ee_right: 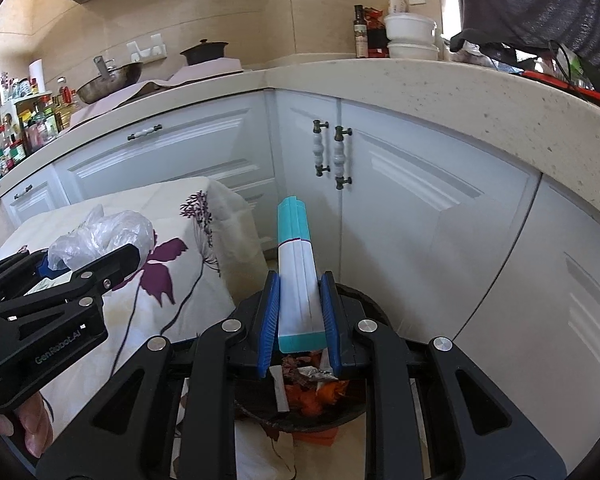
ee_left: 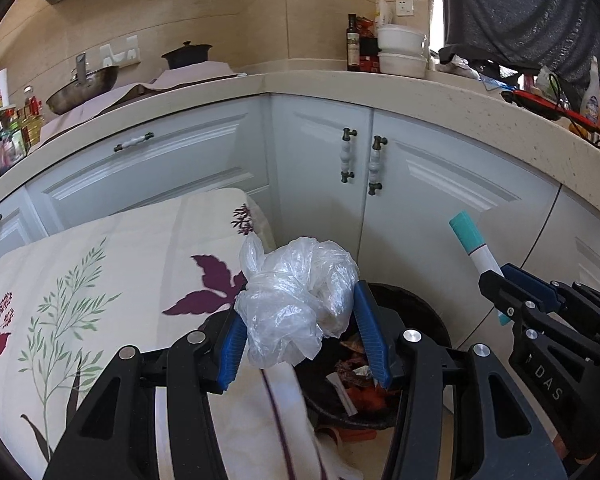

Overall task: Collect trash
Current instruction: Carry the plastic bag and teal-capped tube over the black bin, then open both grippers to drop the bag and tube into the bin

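My left gripper (ee_left: 300,316) is shut on a crumpled clear plastic bag (ee_left: 296,296), held above the near rim of a dark round trash bin (ee_left: 424,308). The bin holds red wrappers and paper scraps (ee_left: 364,384). My right gripper (ee_right: 299,312) is shut on a white and teal box (ee_right: 296,276) that stands up between its blue pads, above the same bin (ee_right: 364,296). In the left wrist view the right gripper (ee_left: 496,280) shows at the right edge with the box (ee_left: 476,248). In the right wrist view the left gripper (ee_right: 84,264) appears at the left with the bag (ee_right: 100,236).
A table with a floral cloth (ee_left: 100,280) stands just left of the bin. White corner cabinets (ee_left: 320,168) with handles rise behind it under a speckled counter (ee_left: 380,84). The counter bears a wok (ee_left: 84,88), a pot, bottles and stacked bowls (ee_left: 402,48). A person in grey (ee_left: 520,8) stands at the right.
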`<state>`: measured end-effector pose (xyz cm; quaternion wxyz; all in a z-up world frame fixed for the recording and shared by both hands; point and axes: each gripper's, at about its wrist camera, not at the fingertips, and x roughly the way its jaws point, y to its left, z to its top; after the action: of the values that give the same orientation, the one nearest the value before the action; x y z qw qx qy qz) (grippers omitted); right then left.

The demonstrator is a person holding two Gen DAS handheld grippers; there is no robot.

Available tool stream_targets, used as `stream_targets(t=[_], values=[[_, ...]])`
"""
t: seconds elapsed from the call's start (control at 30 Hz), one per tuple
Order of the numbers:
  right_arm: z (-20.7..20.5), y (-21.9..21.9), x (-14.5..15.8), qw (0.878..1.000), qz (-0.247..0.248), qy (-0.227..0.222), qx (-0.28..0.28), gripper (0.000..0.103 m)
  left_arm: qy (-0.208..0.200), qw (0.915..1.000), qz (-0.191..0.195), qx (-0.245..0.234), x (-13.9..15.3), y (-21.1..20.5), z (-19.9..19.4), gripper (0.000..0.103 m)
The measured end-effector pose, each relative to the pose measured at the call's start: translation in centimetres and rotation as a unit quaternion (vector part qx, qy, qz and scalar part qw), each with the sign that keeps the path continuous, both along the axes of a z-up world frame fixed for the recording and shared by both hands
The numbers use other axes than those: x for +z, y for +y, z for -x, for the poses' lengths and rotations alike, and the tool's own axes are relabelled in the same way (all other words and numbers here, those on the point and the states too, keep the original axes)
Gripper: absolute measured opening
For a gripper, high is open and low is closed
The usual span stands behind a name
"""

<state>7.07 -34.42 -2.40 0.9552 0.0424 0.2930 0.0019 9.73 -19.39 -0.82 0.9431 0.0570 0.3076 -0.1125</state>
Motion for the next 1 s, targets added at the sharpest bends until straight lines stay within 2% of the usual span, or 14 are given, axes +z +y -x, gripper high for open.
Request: stream_targets(t=[0.87, 0.97, 1.0], values=[[-4.0, -1.6, -2.7, 0.999, 0.006, 0.022, -0.029, 0.022, 0.023, 0.9992, -0.027, -0.015, -2.5, -4.0, -4.3, 0.053], [-4.2, -1.7, -3.0, 0.999, 0.007, 0.026, -0.033, 0.027, 0.023, 0.9993, -0.025, -0.012, -2.5, -3.9, -4.5, 0.062], [-4.2, -1.7, -3.0, 0.999, 0.008, 0.025, -0.038, 0.038, 0.022, 0.9994, -0.025, -0.011, -2.5, -3.9, -4.5, 0.064]])
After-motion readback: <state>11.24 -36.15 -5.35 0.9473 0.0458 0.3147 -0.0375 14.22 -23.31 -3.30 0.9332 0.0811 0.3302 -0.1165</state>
